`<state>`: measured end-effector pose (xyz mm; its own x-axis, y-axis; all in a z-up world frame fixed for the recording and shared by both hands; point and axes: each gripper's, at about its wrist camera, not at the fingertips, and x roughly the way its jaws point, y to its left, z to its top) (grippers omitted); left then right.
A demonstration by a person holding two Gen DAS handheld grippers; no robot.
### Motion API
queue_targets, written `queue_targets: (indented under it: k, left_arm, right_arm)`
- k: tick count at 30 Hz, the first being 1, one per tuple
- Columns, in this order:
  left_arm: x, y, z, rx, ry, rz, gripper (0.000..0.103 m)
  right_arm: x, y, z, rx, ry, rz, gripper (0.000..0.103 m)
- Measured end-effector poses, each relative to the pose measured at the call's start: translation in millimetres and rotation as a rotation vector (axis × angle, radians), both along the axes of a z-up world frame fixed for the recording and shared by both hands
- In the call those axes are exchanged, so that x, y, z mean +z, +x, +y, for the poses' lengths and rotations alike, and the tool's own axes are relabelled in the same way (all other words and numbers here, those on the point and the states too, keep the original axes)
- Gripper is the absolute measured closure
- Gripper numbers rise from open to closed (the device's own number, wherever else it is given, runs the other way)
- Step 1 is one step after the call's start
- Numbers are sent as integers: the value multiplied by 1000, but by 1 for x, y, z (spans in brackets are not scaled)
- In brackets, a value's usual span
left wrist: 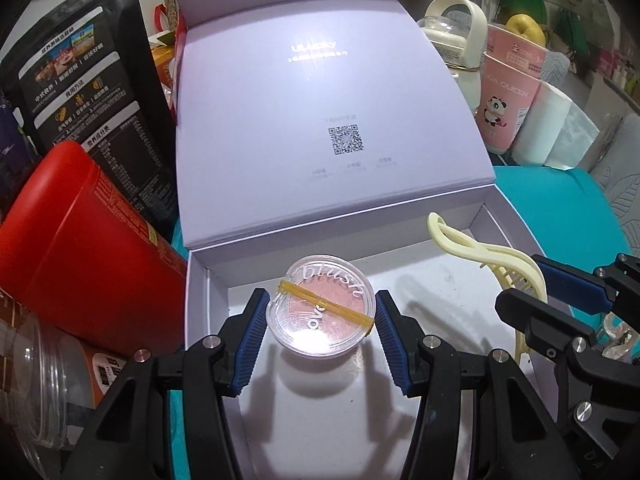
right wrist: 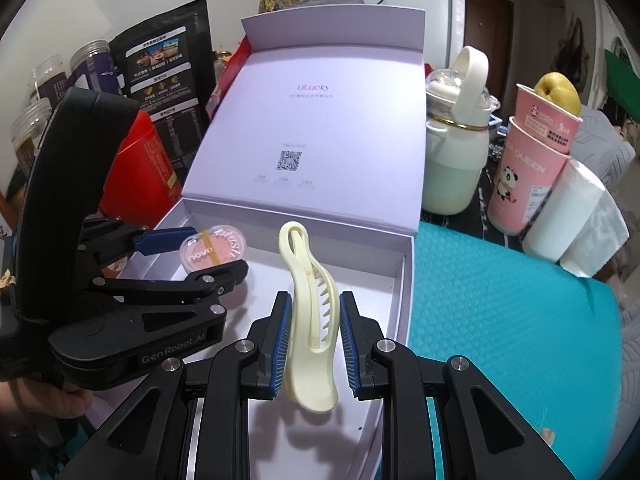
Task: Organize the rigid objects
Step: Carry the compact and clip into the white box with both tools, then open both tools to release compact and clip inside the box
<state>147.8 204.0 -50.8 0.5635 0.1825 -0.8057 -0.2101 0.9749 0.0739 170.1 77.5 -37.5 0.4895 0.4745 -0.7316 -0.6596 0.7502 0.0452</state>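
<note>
The left gripper [left wrist: 321, 322] pinches a round clear blush compact [left wrist: 321, 307], bound with a yellow rubber band [left wrist: 326, 304], above the open lavender gift box [left wrist: 208, 292]. The right gripper [right wrist: 314, 340] clamps a cream hair claw clip [right wrist: 308, 320] over the same box, near its right wall.

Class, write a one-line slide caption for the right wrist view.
Right hand-held gripper holds a cream hair clip over the open white box.

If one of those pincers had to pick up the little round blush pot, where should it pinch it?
Probably across its round rim, one finger on each side, as the left gripper does now with the blush pot. Its flat, shallow lid offers nothing to pinch, so come level from the box's open front, avoiding the rubber band.
</note>
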Motion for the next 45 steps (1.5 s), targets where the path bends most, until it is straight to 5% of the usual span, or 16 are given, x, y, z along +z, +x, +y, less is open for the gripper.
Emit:
queue_targets:
  k: [3, 7, 11, 12, 32, 45]
  left_arm:
    - [0, 1, 0, -5, -12, 0, 50]
    - [-6, 5, 1, 11, -45, 24, 49]
    - [-7, 3, 2, 13, -62, 31, 4]
    - [-6, 1, 2, 14, -61, 22, 2]
    - [47, -36, -1, 42, -34, -94, 2]
    - [89, -75, -14, 60, 29, -201, 2]
  right_arm:
    - [-1, 0, -1, -9, -9, 1, 78]
    - [-2, 0, -3, -27, -16, 2, 58]
    - [-1, 0, -7, -42, -28, 5, 58]
    - [0, -1, -8, -49, -31, 1, 57]
    - [35, -24, -26, -76, -6, -68, 55]
    - [74, -60, -43, -81, 42, -153, 42]
